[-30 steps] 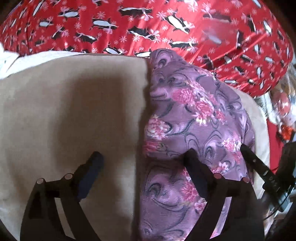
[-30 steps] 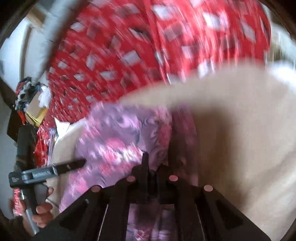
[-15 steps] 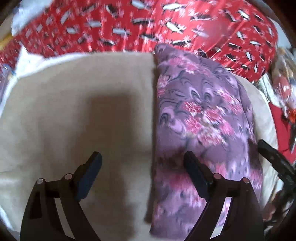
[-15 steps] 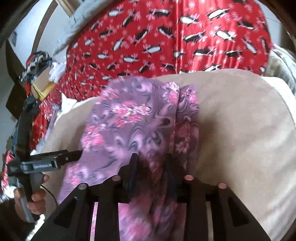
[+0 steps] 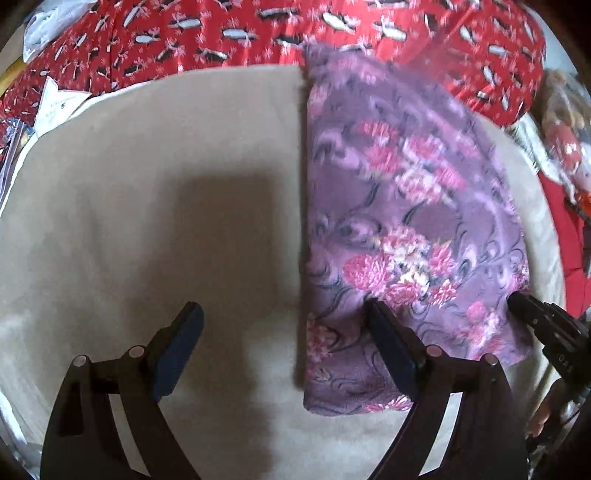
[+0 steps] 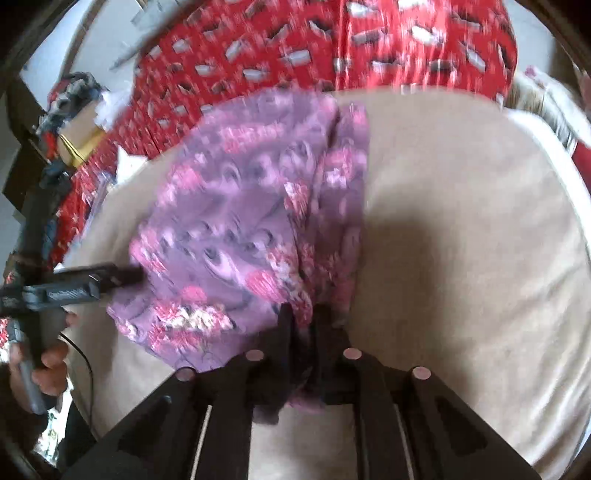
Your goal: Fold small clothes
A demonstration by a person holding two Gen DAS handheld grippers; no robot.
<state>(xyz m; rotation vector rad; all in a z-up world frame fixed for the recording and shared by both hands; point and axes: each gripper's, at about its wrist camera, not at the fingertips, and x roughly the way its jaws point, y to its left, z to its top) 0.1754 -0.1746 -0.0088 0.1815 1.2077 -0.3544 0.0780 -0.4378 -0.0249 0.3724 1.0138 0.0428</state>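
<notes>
A purple floral garment (image 5: 399,206) lies folded lengthwise on a beige cushion (image 5: 147,206). My left gripper (image 5: 284,328) is open above the garment's near left edge, its right finger (image 5: 388,343) over the cloth and its left finger over bare cushion. In the right wrist view the garment (image 6: 240,221) is blurred; my right gripper (image 6: 303,325) is shut on the garment's near edge, with cloth bunched between its fingers. The left gripper also shows there (image 6: 122,275) at the garment's left side.
A red blanket with a penguin print (image 5: 258,33) lies behind the cushion. Clutter of papers and boxes (image 6: 74,122) sits at the far left in the right wrist view. A hand (image 6: 44,373) holds the left gripper's handle.
The left gripper has drawn back, so more of the garment and cushion shows. The right gripper, shut, then slightly parted, is shut on the garment's near edge again.
</notes>
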